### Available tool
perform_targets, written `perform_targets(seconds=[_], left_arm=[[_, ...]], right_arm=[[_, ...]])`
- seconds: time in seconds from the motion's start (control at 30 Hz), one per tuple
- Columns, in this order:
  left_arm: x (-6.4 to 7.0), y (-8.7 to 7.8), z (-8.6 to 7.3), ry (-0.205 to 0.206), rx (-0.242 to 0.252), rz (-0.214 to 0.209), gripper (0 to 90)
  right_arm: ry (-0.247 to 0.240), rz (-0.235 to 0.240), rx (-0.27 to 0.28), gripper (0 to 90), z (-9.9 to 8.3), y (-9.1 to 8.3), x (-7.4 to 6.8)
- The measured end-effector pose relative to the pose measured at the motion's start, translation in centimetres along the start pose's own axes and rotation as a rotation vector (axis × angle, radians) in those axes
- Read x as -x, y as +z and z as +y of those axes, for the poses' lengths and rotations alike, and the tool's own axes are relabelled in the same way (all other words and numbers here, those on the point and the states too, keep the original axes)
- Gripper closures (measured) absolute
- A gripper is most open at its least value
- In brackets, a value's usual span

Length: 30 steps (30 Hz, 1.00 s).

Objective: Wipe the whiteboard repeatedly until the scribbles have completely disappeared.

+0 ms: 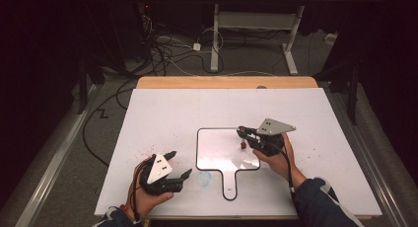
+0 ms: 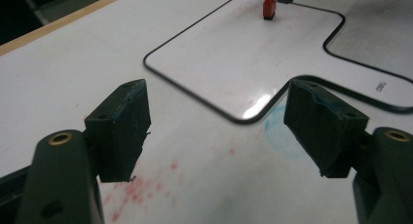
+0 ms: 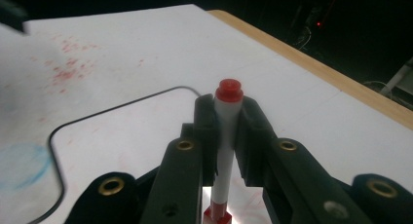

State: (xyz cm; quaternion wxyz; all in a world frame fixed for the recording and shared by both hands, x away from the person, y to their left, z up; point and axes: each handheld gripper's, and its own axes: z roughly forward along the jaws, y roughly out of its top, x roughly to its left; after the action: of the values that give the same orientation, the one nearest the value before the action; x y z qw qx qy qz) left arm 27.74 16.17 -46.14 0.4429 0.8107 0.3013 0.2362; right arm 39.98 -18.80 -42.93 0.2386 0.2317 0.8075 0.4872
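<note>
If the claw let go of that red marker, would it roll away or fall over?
Probably tip over: the red marker stands upright in the right gripper on a narrow tip. Its round barrel might then roll across the smooth whiteboard.

The tabletop (image 1: 296,82) is wooden; its light brown edge is exposed along the far side. A large white sheet (image 1: 162,113) covers nearly the whole surface. On the sheet lies a small whiteboard (image 1: 217,148), black-rimmed, with rounded corners and a short handle tab pointing toward the person's side. The board's face is glossy and reflects light near its near edge. Red speckled stains (image 2: 131,192) mark the sheet left of the board. A faint blue circular smudge (image 1: 204,178) sits on the sheet just beside the board's near left corner, next to the handle.
</note>
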Motion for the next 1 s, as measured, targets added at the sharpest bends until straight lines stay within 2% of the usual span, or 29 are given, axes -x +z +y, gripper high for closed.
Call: perform_targets(seconds=[0.07, 0.13, 0.2, 0.23, 0.33, 0.43, 0.5, 0.57, 0.67, 0.73, 0.8, 0.9, 0.97, 1.0], left_arm=[[-0.1, -0.5, -0.4, -0.006, -0.002, 0.008, 24.3], [-0.3, -0.5, -0.5, -0.013, -0.005, 0.007, 24.3], [-0.3, -0.3, -0.6, -0.013, -0.013, 0.008, 24.3], [-0.3, -0.1, -0.6, -0.012, -0.023, 0.0, 24.3], [-0.2, 0.1, -0.7, 0.004, -0.041, 0.005, 24.3], [-0.2, 0.1, -0.5, 0.007, -0.028, 0.012, 24.3], [-0.1, 0.0, -0.5, 0.011, -0.023, 0.011, 24.3], [0.0, 0.1, -0.4, 0.017, -0.025, 0.012, 24.2], [0.0, 0.2, -0.4, 0.02, -0.023, 0.008, 23.6], [-0.1, 0.3, -0.4, 0.022, -0.028, -0.001, 23.5], [-0.1, 0.4, -0.4, 0.026, -0.033, -0.002, 23.2], [-0.1, 0.5, -0.4, 0.028, -0.036, -0.008, 23.2], [0.0, 0.5, -0.4, 0.032, -0.035, -0.008, 23.1], [0.0, 0.5, -0.4, 0.032, -0.036, -0.009, 23.1]], right_arm=[[-0.007, -0.036, -0.001, 81.6, 0.2, 0.9, 0.8], [0.013, -0.069, 0.003, 81.6, 0.3, 1.6, 1.9], [0.012, -0.127, -0.002, 81.6, 0.2, 2.1, 2.8], [0.032, -0.133, 0.006, 81.6, 0.1, 2.2, 3.2], [0.081, -0.124, 0.022, 81.6, -0.1, 2.1, 3.7], [0.135, -0.055, 0.047, 81.6, -0.1, 2.1, 2.9], [0.112, -0.022, 0.05, 81.6, 0.0, 2.3, 2.0], [0.061, -0.041, 0.036, 81.6, 0.4, 2.5, 1.5], [0.027, -0.146, 0.017, 81.6, 0.3, 2.7, 2.0], [0.05, -0.184, 0.017, 81.6, 0.3, 2.8, 2.3], [0.053, -0.169, 0.022, 81.6, 0.4, 3.0, 1.8], [0.081, -0.095, 0.042, 81.6, 0.7, 3.5, 0.7], [0.031, -0.107, 0.028, 81.6, 1.0, 3.6, 0.0], [0.008, -0.129, 0.016, 81.6, 1.1, 3.7, 0.0]])
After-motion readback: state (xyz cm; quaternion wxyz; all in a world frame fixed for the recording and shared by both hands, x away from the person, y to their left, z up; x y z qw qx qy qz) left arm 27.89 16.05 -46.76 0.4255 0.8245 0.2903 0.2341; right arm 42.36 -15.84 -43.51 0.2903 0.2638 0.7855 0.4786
